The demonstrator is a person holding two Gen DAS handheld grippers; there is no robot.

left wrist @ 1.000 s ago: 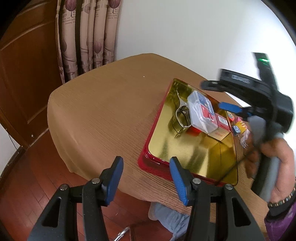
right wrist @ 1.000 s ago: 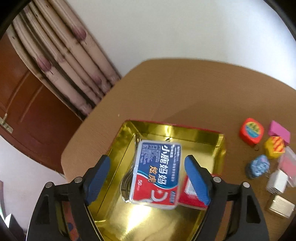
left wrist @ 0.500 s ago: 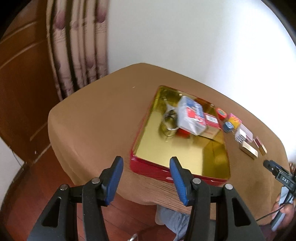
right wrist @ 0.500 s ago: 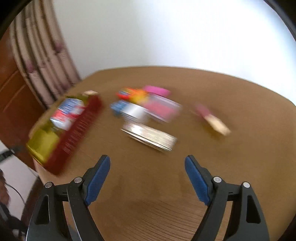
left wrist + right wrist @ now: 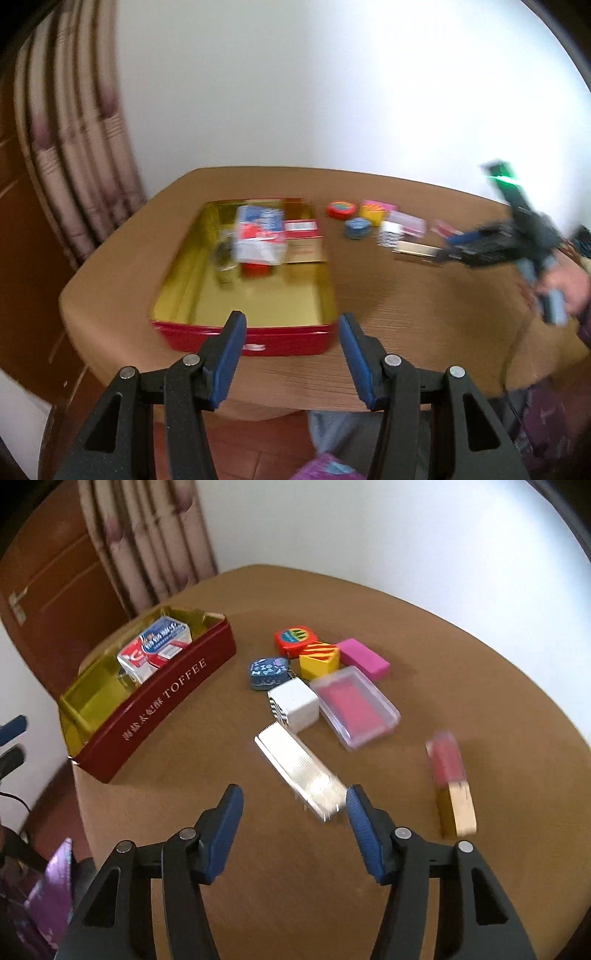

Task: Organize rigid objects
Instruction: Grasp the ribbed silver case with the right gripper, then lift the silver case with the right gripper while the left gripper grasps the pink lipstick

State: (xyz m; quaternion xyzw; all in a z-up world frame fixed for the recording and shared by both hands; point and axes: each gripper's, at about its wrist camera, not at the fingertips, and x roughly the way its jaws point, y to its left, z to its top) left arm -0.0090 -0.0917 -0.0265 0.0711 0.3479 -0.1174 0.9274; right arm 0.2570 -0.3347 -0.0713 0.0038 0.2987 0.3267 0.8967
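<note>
The silver metal case (image 5: 301,773) lies flat on the brown bench (image 5: 424,635), its near end just ahead of the right claw (image 5: 293,814), close by the inner face of that claw's right-hand blue pad (image 5: 360,821); whether the two touch I cannot tell. The right claw stands wide apart, gripping nothing. Beyond the case sits a white cube with a striped side (image 5: 293,709), and touching it on the right a clear plastic box with a pink insert (image 5: 354,709). Further back cluster a blue patterned tape measure (image 5: 267,672), a yellow block with red stripes (image 5: 319,661), a red round tape measure (image 5: 295,640) and a pink block (image 5: 364,659). Off to the right, apart from the rest, lies a pink-and-gold bar (image 5: 452,782), blurred.

To the left of the group stands the red toffee tin (image 5: 166,698), gold inside, with a blue-and-red floss box (image 5: 155,648) resting on other things near its far end; what lies beneath is too blurred to name.

The left claw (image 5: 291,354) hovers at the tin's near end (image 5: 255,338), its jaws spread wide and empty. From this view the right claw (image 5: 450,247) appears reaching over the silver case (image 5: 415,251), with the person's hand (image 5: 569,288) on its handle. A curtain (image 5: 74,140) hangs behind the bench's left side.
</note>
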